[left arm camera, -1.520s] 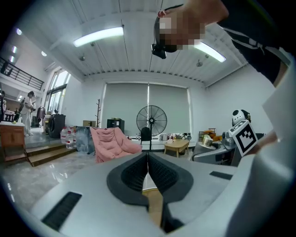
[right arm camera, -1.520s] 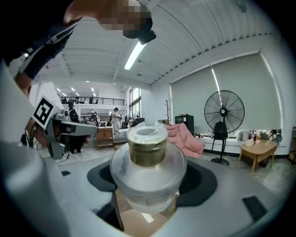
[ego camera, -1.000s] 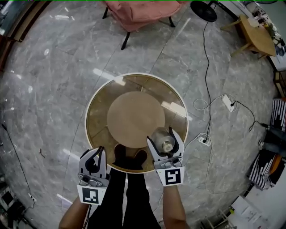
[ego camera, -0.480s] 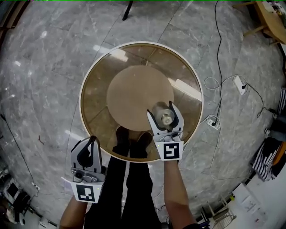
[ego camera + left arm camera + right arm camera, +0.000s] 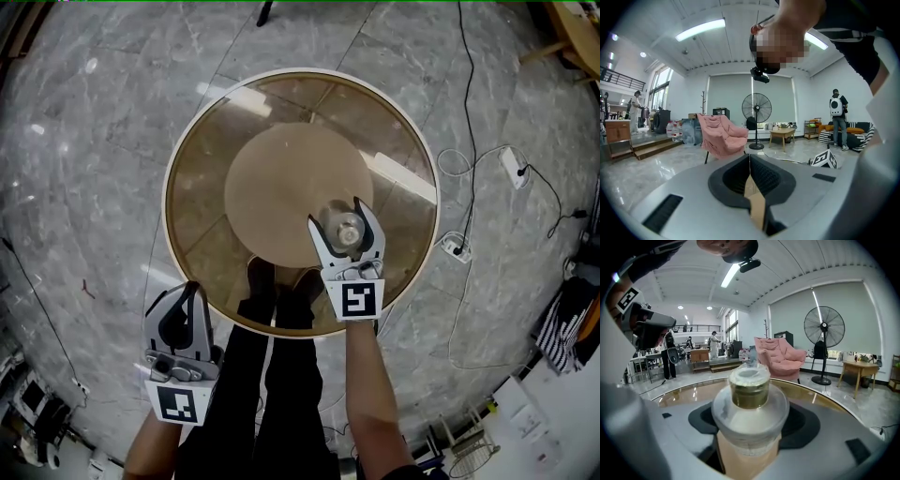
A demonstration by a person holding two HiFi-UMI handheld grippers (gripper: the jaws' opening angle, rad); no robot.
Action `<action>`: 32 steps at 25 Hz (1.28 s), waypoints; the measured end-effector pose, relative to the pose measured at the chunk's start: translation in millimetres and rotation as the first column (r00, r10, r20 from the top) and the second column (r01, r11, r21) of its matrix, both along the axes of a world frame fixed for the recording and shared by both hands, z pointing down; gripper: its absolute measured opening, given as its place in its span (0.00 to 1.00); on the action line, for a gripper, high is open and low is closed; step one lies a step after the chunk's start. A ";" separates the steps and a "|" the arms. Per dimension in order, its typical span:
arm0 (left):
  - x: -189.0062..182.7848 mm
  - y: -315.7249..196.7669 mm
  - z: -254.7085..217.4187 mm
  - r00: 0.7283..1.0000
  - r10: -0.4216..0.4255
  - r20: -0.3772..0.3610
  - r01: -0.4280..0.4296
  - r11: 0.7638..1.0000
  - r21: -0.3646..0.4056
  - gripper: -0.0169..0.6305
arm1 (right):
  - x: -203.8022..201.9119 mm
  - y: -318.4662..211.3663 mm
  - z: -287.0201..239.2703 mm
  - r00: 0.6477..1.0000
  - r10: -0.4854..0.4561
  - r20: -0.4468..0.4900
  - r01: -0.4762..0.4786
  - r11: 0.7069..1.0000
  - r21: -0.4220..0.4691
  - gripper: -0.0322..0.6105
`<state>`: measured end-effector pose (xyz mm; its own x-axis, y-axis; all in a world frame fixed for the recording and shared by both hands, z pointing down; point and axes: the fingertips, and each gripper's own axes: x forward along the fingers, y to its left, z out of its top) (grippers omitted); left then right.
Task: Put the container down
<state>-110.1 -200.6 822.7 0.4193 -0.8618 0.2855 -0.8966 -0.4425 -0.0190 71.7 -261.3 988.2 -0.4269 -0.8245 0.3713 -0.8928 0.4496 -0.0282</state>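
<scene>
The right gripper point(image 5: 337, 217), carrying the container point(image 5: 349, 229) between its fingers, has moved inward from the near right edge of the round surface point(image 5: 202, 187) to the near right rim of the middle wooden disc point(image 5: 281, 183). The left gripper point(image 5: 190, 292) has eased back. In the head view its tips now only reach the surface's near left edge instead of overlapping it.

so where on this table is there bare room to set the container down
The whole round table is bare: tan centre disc and the glass ring around it hold nothing. The right gripper holds the container over the disc's near-right edge; below it is free. Nowhere crowded.
</scene>
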 end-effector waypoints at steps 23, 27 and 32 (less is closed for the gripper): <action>19.1 4.2 8.3 0.995 0.095 -0.014 -0.096 0.995 -0.026 0.06 | -6.6 9.0 33.8 0.999 -0.002 -0.043 -0.004 0.991 -0.134 0.59; 30.8 10.8 10.3 0.986 0.164 -0.016 -0.164 0.986 -0.038 0.06 | -7.1 10.4 31.3 1.000 -0.005 0.000 0.005 0.991 -0.133 0.59; 31.9 9.0 12.4 0.989 0.149 -0.023 -0.150 0.988 -0.039 0.06 | -0.8 13.4 20.9 0.999 -0.006 0.044 0.010 0.995 -0.100 0.59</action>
